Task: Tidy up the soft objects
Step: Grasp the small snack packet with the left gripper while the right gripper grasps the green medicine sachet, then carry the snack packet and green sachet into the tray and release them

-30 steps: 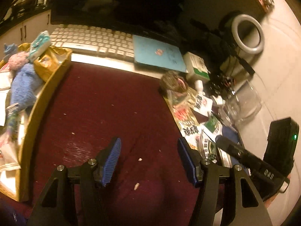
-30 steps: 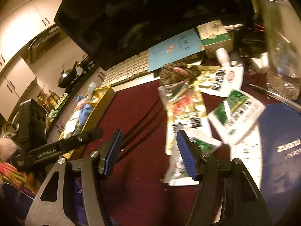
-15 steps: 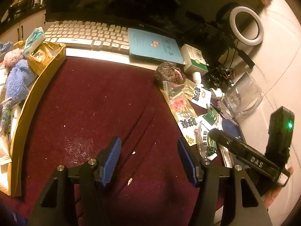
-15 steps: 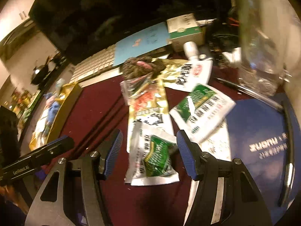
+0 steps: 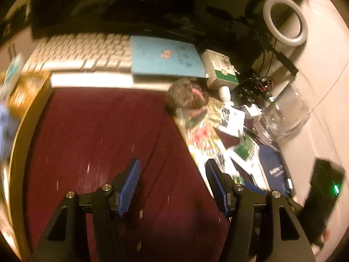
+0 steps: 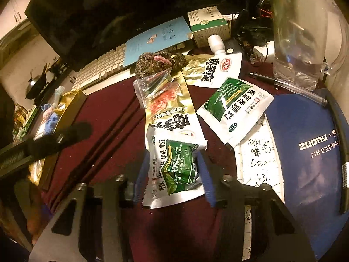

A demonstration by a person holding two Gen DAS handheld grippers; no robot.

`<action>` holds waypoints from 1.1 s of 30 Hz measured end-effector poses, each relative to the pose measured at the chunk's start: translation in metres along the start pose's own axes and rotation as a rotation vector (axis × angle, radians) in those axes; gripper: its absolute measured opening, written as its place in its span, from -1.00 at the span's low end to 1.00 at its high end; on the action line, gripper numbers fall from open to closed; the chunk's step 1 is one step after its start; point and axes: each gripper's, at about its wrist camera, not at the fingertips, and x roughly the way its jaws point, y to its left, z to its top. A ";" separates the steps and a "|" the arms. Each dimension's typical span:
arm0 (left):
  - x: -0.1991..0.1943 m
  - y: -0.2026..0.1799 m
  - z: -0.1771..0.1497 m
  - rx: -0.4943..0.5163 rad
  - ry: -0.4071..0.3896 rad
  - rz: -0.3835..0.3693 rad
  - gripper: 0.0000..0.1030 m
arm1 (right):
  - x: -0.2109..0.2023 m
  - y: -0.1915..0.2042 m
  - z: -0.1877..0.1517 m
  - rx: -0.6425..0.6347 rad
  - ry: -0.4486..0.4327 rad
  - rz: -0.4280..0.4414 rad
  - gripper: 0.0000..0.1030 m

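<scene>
Several soft packets lie on the dark red cloth (image 6: 104,118). My right gripper (image 6: 173,171) is open, its blue pads on either side of a green and white granule sachet (image 6: 174,168) that lies flat. Beyond it lie a gold snack bag (image 6: 172,113), a second green sachet (image 6: 236,108), a white spouted pouch (image 6: 220,67) and a grey knitted bundle (image 6: 159,63). My left gripper (image 5: 172,185) is open and empty above bare cloth, left of the packets (image 5: 205,137). The wooden tray (image 6: 65,111) with plush toys sits at the far left.
A white keyboard (image 5: 87,54), blue booklet (image 5: 165,59) and green-white box (image 5: 220,69) line the back under the monitor. A clear plastic jug (image 6: 298,35), a pen (image 6: 285,85), a blue folder (image 6: 309,148) and a handwritten notepad (image 6: 259,157) are at the right.
My right gripper has moved forward and down, so the green sachet now lies between its pads. The left gripper has shifted slightly; its view is blurred by motion.
</scene>
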 end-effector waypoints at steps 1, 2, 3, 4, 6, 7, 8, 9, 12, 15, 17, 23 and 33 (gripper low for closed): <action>0.004 -0.004 0.006 0.022 0.000 0.006 0.21 | 0.000 -0.001 -0.001 0.001 -0.003 0.001 -0.26; 0.012 -0.013 0.016 0.067 0.005 0.019 0.21 | -0.001 -0.002 -0.002 0.001 -0.007 0.006 -0.26; 0.017 -0.019 0.024 0.106 0.004 0.035 0.21 | -0.002 -0.002 -0.002 -0.002 -0.012 0.010 -0.27; 0.024 -0.027 0.031 0.147 0.000 0.052 0.21 | -0.002 -0.002 -0.003 -0.006 -0.017 0.012 -0.27; 0.042 -0.042 0.045 0.228 0.016 0.062 0.21 | -0.002 -0.003 -0.005 -0.007 -0.029 0.015 -0.27; 0.054 -0.051 0.050 0.273 0.031 0.071 0.21 | -0.002 -0.004 -0.005 -0.005 -0.033 0.019 -0.27; 0.063 -0.055 0.053 0.299 0.042 0.085 0.19 | -0.002 -0.004 -0.005 -0.005 -0.038 0.020 -0.27; 0.073 -0.059 0.055 0.324 0.055 0.095 0.19 | -0.002 -0.003 -0.005 -0.005 -0.041 0.017 -0.27; 0.094 -0.074 0.050 0.451 0.059 0.188 0.17 | -0.002 -0.002 -0.006 -0.009 -0.048 0.013 -0.27; 0.089 -0.078 0.039 0.487 0.057 0.205 -0.27 | -0.003 -0.003 -0.006 -0.006 -0.050 0.026 -0.27; 0.086 -0.076 0.034 0.486 0.076 0.176 -0.53 | -0.003 -0.004 -0.007 -0.004 -0.055 0.034 -0.27; 0.066 -0.051 0.020 0.366 0.078 0.098 -0.84 | -0.003 -0.004 -0.006 0.003 -0.054 0.045 -0.27; -0.019 0.011 -0.017 0.022 -0.075 -0.042 -0.84 | -0.022 -0.002 -0.008 0.022 -0.121 0.171 -0.27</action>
